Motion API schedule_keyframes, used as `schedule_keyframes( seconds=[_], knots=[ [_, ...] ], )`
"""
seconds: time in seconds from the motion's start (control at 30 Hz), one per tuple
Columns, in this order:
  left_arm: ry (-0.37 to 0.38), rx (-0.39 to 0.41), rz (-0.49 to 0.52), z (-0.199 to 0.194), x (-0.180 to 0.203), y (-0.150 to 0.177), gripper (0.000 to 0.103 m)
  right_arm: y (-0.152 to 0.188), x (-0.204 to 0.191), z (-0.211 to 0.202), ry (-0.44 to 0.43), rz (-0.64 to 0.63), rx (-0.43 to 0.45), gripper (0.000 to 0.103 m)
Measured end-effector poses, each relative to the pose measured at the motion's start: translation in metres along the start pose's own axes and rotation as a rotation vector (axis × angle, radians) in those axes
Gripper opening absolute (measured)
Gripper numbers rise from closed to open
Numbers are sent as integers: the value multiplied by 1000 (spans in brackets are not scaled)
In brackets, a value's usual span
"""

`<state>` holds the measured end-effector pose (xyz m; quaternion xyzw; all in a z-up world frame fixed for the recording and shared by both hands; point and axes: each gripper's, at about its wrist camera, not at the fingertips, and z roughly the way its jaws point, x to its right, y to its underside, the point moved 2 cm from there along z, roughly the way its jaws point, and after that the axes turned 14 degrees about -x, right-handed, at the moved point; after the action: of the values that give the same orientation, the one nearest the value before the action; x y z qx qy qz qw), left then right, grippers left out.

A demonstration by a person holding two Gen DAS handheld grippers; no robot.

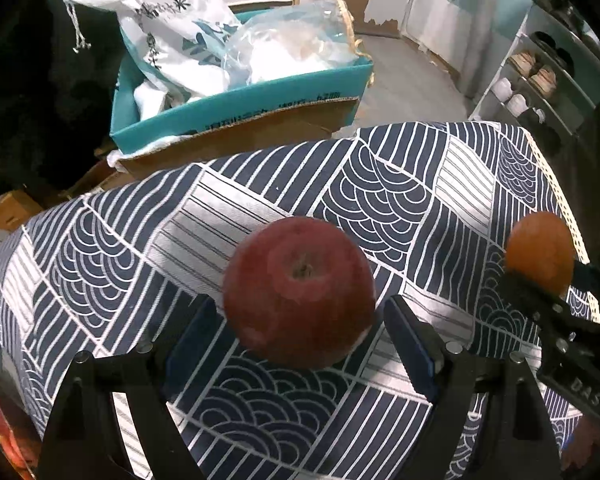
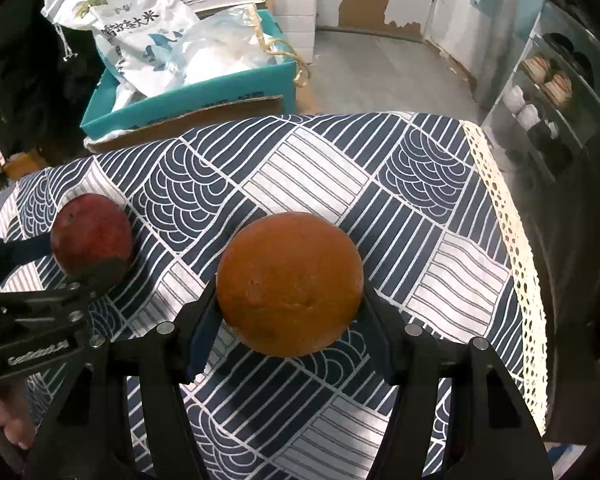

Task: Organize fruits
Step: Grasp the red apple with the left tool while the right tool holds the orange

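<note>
Your left gripper (image 1: 300,320) has a red apple (image 1: 300,292) between its blue-padded fingers (image 1: 410,344); the fingers stand slightly apart from the fruit's sides in the left wrist view, so you cannot tell whether they grip it or merely flank it. Your right gripper (image 2: 290,320) is closed on an orange (image 2: 290,284), both pads pressing its flanks. Each fruit sits right at its gripper's fingertips, over the navy-and-white patterned tablecloth (image 1: 380,184), and the two grippers lie side by side, the orange off to the right of your left gripper, the apple off to the left of your right one. Beyond both grippers, past the table's far edge, sits a teal cardboard box (image 2: 188,100) holding a white rice sack (image 2: 128,24) printed with Chinese characters ending in 大米, beside clear plastic bags (image 2: 220,44). The box's side carries writing too small to read. Ahead and to the right stands a shoe rack (image 2: 548,88).
</note>
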<state>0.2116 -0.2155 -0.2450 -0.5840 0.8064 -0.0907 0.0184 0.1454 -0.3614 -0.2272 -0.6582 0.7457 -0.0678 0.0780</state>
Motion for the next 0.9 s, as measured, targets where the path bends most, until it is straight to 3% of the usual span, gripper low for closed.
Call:
schedule_keyframes(
  seconds=[0.07,0.17,0.63,0.9],
  knots=[
    [5,-1,-6,3,0,-1,87,1,2,0,-2,2,-3,64],
    [8,5,-12,4,-1,-1,76,1,1,1,-4,0,-5,64],
    [-9,40,-1,-8,-6,12,76,2,-4,-7,8,-14,12,64],
    [-21,104,18,-40,-8,26,76,4,-12,-27,10,-30,48,63]
  ],
)
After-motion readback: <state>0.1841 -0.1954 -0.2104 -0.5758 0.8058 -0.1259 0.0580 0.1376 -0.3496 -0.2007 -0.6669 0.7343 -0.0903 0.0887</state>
